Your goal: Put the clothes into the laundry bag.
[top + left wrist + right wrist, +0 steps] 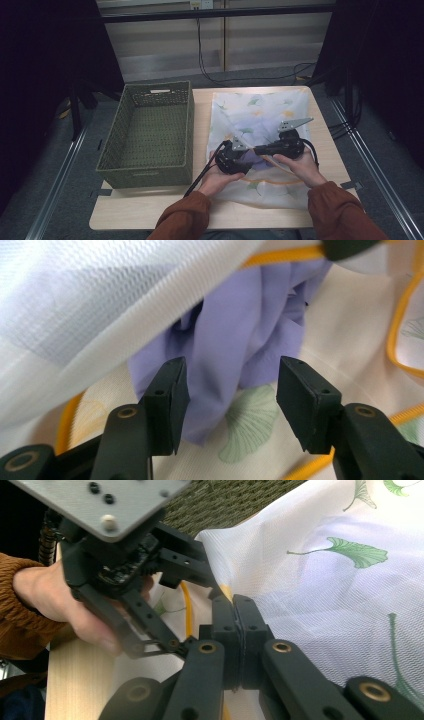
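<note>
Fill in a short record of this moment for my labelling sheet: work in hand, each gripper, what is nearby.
work: putting a purple cloth into a white mesh bag with leaf print
left gripper: jaws apart, purple cloth between them, pads not pressing
right gripper: shut on the bag's edge, holding the opening up
basket: green, woven, left of the bag
table: light wood

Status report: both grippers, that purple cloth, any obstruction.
Left gripper open around purple cloth at mesh bag. Right gripper shut on bag edge. Green basket apart, left.
</note>
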A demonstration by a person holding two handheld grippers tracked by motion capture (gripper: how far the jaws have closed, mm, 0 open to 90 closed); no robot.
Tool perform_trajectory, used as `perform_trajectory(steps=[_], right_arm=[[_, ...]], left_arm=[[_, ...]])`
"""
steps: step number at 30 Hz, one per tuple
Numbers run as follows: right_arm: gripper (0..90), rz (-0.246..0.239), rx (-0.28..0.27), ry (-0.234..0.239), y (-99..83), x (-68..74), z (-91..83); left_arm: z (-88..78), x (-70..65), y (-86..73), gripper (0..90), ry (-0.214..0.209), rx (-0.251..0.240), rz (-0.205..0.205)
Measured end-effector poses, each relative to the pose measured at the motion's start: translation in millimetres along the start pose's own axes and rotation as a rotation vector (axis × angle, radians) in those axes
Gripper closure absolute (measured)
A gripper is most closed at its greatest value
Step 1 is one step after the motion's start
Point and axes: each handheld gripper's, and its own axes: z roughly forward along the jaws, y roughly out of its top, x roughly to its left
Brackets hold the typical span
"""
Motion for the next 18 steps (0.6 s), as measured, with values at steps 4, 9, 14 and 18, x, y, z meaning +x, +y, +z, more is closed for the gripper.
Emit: perform_trajectory(steps=[4, 9, 14, 18], right_arm=[[89.5, 0.000, -0.005, -0.002, 0.5, -1.2, -1.6], [89.5, -0.004, -0.013, -0.005, 2.1, -1.9, -2.4], [89.5, -0.008, -0.016, -0.010, 2.8, -3.1, -2.5], [89.5, -0.009, -0.016, -0.012, 3.6, -4.0, -2.0]], left_arm=[[-6.5, 0.8, -4.4, 46.2, -0.009, 0.000, 0.004], [-15.5, 0.3, -10.0, 48.7, -0.026, -0.005, 0.015], [-26.6, -4.2, -17.5, 50.5, -0.048, -0.008, 0.024], [-35.6, -9.4, -26.3, 55.8, -0.075, 0.017, 0.059]])
